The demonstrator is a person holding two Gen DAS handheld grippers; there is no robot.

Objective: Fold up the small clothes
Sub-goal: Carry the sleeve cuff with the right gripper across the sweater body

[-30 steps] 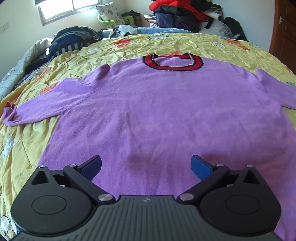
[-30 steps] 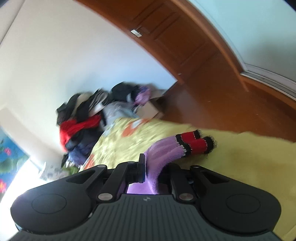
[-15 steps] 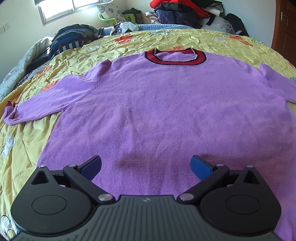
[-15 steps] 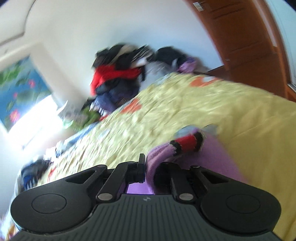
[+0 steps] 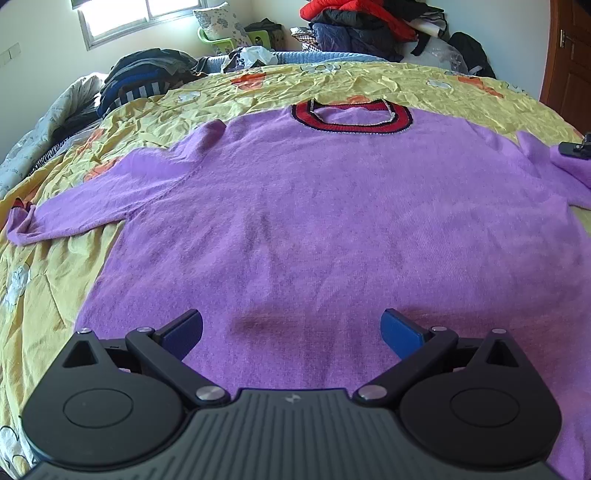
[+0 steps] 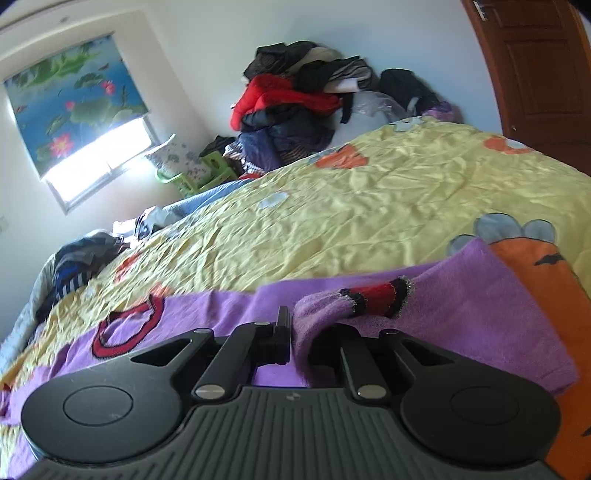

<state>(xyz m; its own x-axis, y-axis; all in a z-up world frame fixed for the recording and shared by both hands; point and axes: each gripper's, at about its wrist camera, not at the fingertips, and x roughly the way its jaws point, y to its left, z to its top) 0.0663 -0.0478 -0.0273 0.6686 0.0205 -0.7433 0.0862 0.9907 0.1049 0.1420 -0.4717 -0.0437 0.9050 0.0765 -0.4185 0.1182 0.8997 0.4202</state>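
Observation:
A purple sweater [image 5: 314, 206] with a red and black collar [image 5: 351, 116] lies flat on the yellow bedspread [image 5: 332, 81]. My left gripper [image 5: 291, 328] is open and empty, hovering over the sweater's lower hem. Its left sleeve [image 5: 74, 206] stretches out flat to the left. My right gripper [image 6: 301, 339] is shut on the right sleeve [image 6: 317, 314] near its red and black cuff [image 6: 376, 297], holding it folded in over the sweater body. The right gripper's tip [image 5: 576, 147] shows at the far right edge of the left wrist view.
Piles of clothes [image 5: 362, 26] sit at the head of the bed, and more dark clothes [image 5: 147, 77] lie at the back left. A brown wooden door [image 6: 535, 66] stands to the right. A window [image 5: 140, 14] is behind the bed.
My right gripper has swung the held sleeve from the bed's edge in over the sweater. The left gripper has stayed open over the hem, barely shifting.

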